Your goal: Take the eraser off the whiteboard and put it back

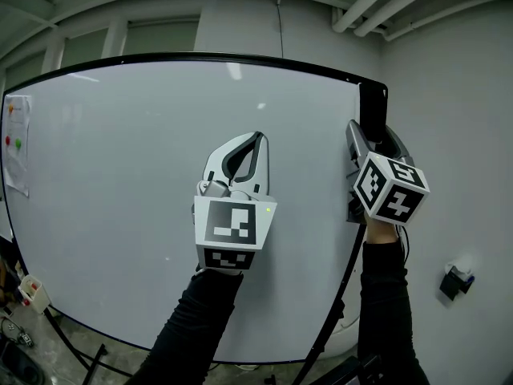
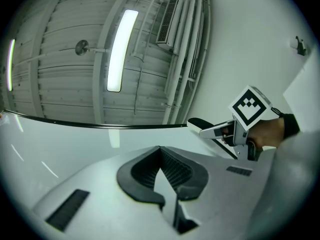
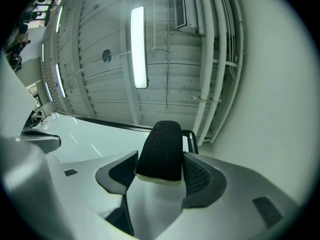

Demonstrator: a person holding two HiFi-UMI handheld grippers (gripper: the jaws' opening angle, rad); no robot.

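A big whiteboard [image 1: 120, 175] on a stand fills the head view. By its upper right corner my right gripper [image 1: 370, 135] is shut on the black felt eraser [image 1: 373, 107], which sticks up past the jaws. The right gripper view shows the eraser [image 3: 160, 149] clamped upright between the two pads, pointing towards the ceiling. In front of the board's middle my left gripper [image 1: 257, 138] is shut with nothing in it; its pads meet at the tips [image 2: 160, 151]. From the left gripper view, the right gripper [image 2: 222, 130] and the eraser [image 2: 201, 123] show at the board's right edge.
A paper sheet with coloured dots [image 1: 16, 143] hangs at the board's left edge. The stand's black leg [image 1: 333, 311] runs down beside my right sleeve. A small black fitting [image 1: 457, 281] sits on the grey wall at right. Small items [image 1: 32, 291] lie at the lower left.
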